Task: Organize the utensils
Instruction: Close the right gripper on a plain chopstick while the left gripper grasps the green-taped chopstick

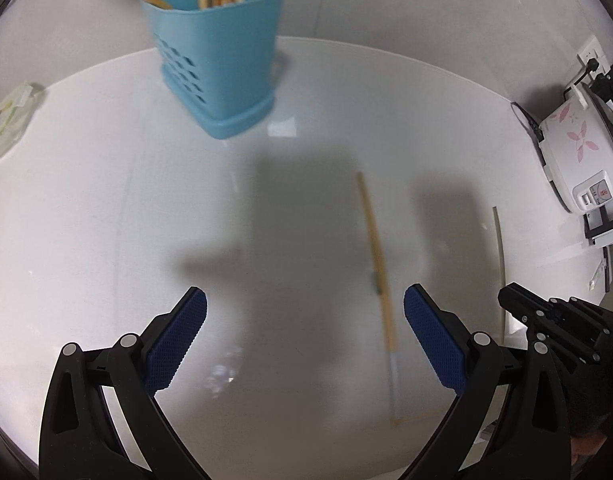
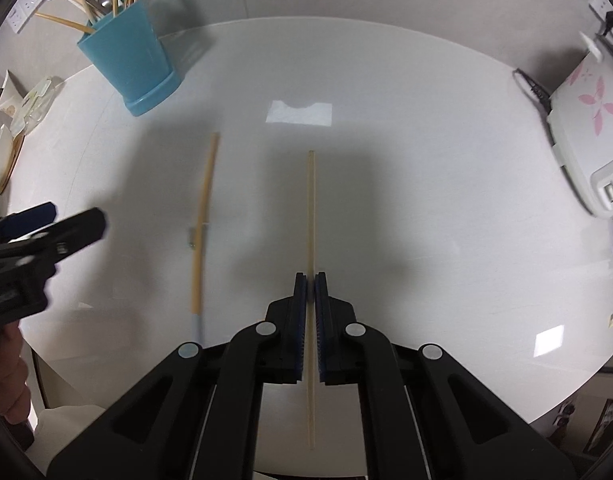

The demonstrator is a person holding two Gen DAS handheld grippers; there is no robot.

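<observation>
Two chopsticks: my right gripper [image 2: 310, 280] clamps one chopstick [image 2: 311, 208], pointing straight ahead; my left gripper [image 1: 305, 312] gapes wide above the other chopstick [image 1: 376, 256].

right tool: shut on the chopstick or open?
Shut. The right tool has both pads pressed against the pale chopstick, which runs straight out between them over the white table.

Blue holder [image 1: 222, 64] with a diamond cut-out pattern; pale tan chopsticks [image 2: 311, 216] [image 2: 204, 220]; white table [image 1: 106, 200]; black grippers [image 1: 306, 340] [image 2: 310, 292] with navy textured pads [image 1: 178, 340]; white rice cooker [image 1: 574, 152] with pink flowers
</observation>
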